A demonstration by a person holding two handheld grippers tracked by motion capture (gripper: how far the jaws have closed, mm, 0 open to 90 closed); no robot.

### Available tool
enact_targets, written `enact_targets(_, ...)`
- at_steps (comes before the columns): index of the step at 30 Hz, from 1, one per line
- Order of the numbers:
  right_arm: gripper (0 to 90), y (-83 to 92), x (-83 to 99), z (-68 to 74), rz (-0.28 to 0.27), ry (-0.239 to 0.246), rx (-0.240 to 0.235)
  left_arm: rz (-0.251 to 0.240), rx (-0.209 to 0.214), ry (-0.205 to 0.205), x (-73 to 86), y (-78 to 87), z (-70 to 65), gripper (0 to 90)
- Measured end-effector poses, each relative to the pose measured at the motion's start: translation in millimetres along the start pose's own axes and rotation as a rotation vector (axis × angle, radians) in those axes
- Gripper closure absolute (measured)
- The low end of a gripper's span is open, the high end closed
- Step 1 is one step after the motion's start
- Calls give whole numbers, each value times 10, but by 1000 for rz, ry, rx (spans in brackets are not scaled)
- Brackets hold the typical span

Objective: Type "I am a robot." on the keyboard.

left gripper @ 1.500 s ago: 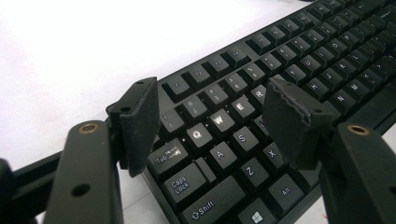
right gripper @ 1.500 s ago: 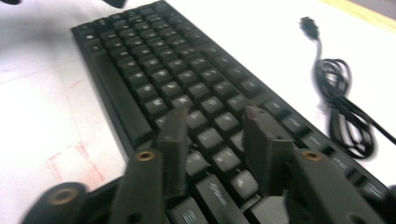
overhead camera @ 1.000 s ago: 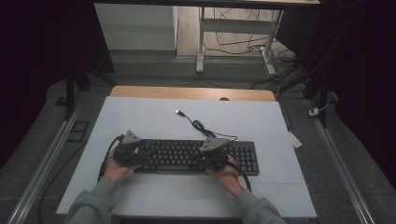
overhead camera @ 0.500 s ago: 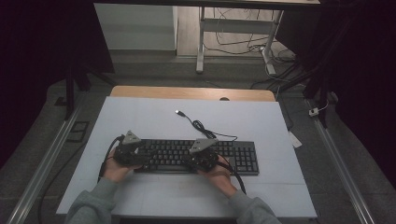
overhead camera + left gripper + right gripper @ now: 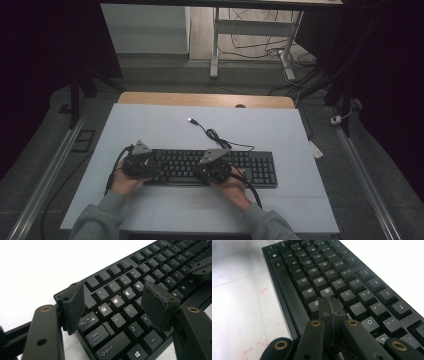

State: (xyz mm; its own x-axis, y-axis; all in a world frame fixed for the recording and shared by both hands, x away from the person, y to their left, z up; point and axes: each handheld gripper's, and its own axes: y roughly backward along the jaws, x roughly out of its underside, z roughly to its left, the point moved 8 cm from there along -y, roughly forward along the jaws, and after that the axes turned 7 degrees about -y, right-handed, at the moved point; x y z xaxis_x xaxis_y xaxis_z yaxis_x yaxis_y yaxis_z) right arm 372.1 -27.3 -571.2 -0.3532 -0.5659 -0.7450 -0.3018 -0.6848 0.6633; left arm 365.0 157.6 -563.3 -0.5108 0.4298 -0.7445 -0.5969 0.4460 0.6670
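**A:** So from the high view, the black keyboard (image 5: 210,168) lies flat across the near half of the white table (image 5: 150,130), long side facing the person. Its cable (image 5: 215,136) snakes off toward the far side and ends in a loose plug (image 5: 190,120). Left hand (image 5: 125,181) sits at the keyboard's left end with the left gripper (image 5: 136,165) over the first keys, forearm in a grey sleeve (image 5: 97,220) coming up from the bottom edge.

**B:** Can't read the jaws from up there though. The left gripper view sorts that out: left gripper (image 5: 112,302) is spread wide, holding nothing, its pads (image 5: 73,306) hanging over the Q, W, A, S area, with Tab and Caps Lock just below the near pad. Some of those keys glow.

**A:** Moving right, the right hand (image 5: 231,182) is around the middle of the keyboard, right gripper (image 5: 212,170) over the letter block.

**B:** And the right gripper view shows the right gripper (image 5: 331,307) pressed together, tips pointing down just by the H key (image 5: 327,292), N next to them. Whether they're actually touching a key, I can't tell. Also faint red marks (image 5: 263,291) on the table beside the space bar.
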Motion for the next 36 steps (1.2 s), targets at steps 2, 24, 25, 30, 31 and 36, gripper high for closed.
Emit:
enact_targets(2,895,0,5,-4,9,5,9,1,-1,-1,2,-3,-1,351)
enact_targets(24,896,182,-43,-128,-61,-24,44,-1,-6,-3,6,11,15,350)
enact_targets(25,895,201,-35,-149,-62,-27,49,-1,-6,-3,6,10,15,350)
enact_targets(30,893,280,25,-227,-62,-44,67,2,-6,-7,7,7,10,349)
enact_targets(31,872,296,37,-241,-65,-44,68,1,-7,-7,6,9,10,349)
enact_targets(36,733,417,99,-319,-70,-59,93,0,-7,-5,7,11,14,349)
